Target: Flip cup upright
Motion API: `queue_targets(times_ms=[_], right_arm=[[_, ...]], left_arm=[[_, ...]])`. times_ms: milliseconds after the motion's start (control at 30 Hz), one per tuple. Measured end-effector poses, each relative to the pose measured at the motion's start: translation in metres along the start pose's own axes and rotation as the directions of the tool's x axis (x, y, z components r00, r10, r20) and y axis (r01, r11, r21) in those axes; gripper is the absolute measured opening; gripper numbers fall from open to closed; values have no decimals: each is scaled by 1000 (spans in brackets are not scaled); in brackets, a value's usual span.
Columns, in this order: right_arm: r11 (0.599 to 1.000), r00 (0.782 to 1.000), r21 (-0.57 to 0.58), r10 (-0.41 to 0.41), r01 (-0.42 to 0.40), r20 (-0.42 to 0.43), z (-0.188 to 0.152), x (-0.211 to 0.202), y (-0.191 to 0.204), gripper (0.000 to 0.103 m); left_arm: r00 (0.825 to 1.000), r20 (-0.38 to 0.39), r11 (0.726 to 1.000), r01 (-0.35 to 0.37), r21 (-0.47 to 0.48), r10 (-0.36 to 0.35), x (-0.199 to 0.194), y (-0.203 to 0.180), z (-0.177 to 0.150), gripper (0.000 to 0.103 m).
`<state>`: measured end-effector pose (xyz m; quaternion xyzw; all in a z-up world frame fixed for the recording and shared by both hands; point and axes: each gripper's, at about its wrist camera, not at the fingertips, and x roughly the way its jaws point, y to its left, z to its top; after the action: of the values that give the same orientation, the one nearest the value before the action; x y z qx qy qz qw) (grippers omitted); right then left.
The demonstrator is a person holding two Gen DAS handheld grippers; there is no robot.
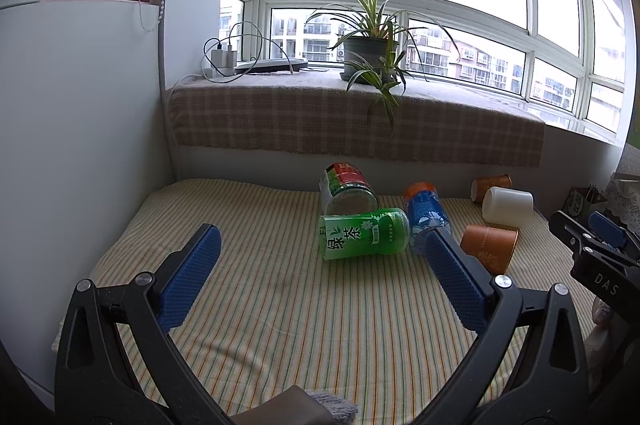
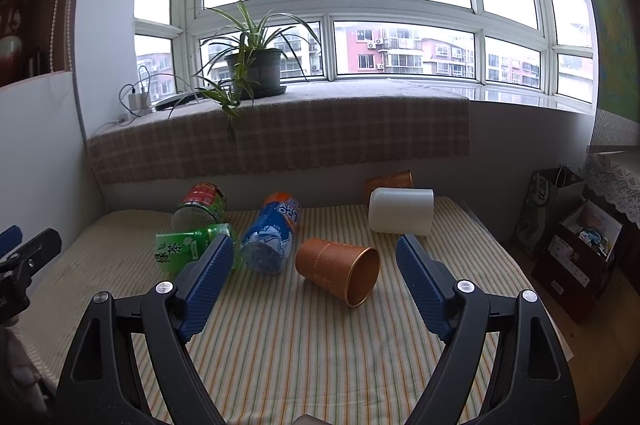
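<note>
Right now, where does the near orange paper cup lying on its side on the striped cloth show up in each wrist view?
Left wrist view: the orange paper cup lies right of centre, just beyond the left gripper, partly hidden by its right-hand finger.
Right wrist view: it lies at centre, between the open fingers of the right gripper, mouth facing the camera.
Shared landmark: the blue patterned cup lying to its left.

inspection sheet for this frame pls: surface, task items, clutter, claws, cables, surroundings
Surface: striped cloth over a low platform.
Job's things: six cups, all on their sides: near orange cup, white cup, far orange cup, green cup, blue cup, red-green cup.
Clutter: nothing seen on the cloth.
Grippers: left claw open, empty; right claw open, empty.
Cables: chargers with cords on the sill.
Surroundings: potted plant, paper bag.
</note>
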<state>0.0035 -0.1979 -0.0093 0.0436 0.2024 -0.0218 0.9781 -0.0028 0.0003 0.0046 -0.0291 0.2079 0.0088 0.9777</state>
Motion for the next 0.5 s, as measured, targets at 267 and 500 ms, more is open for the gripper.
queue_targets(times_ms=[267, 500], right_arm=[[1000, 1000, -17, 7, -7, 0, 2, 2, 6, 83], [999, 999, -44, 29, -30, -12, 4, 11, 18, 83]], left_arm=[[1000, 2, 1000, -7, -2, 7, -2, 2, 0, 103], [1000, 2, 1000, -20, -14, 20, 0, 11, -2, 103]])
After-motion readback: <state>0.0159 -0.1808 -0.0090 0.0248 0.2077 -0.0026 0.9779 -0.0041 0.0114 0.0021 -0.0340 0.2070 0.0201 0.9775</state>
